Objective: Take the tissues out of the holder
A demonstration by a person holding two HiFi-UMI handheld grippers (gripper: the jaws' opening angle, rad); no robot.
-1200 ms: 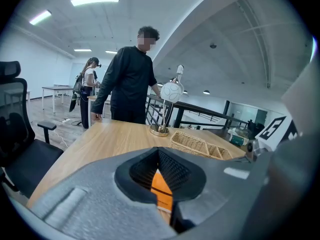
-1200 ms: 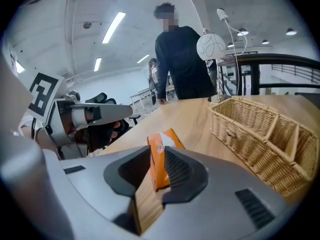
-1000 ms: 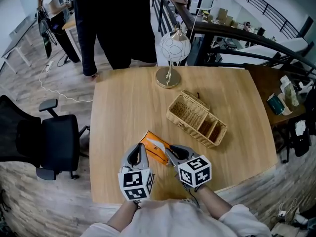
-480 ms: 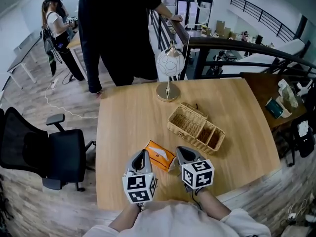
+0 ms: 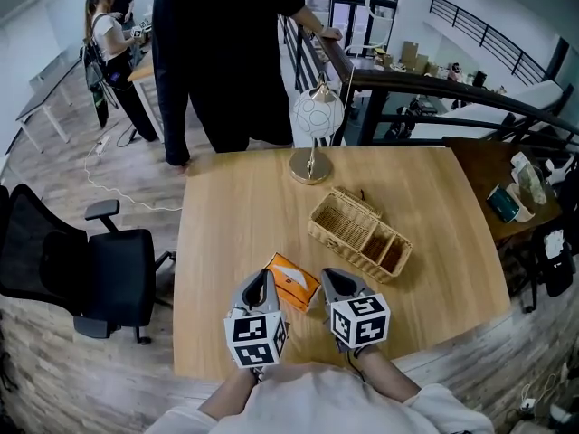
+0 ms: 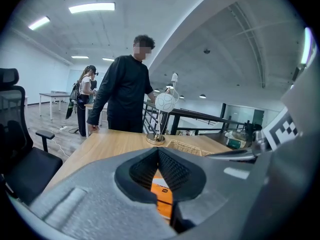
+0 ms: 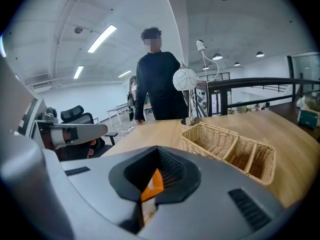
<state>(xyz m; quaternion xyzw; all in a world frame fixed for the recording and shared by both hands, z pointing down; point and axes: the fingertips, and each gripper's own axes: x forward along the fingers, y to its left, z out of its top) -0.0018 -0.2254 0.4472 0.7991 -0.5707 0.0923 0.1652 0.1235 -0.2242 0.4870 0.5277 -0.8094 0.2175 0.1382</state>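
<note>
Your right gripper (image 5: 326, 277) has just been closing and is pinched tight on a corner of the orange tissue pack (image 5: 291, 280), which shows between its jaws. Your left gripper (image 5: 263, 278) is narrow too, its jaws nipping the opposite side of the tissue pack. The tissue pack sits on the table (image 5: 226, 206) between both tools, close to you. It is outside the wicker basket (image 5: 360, 229), which stands just beyond it.
</note>
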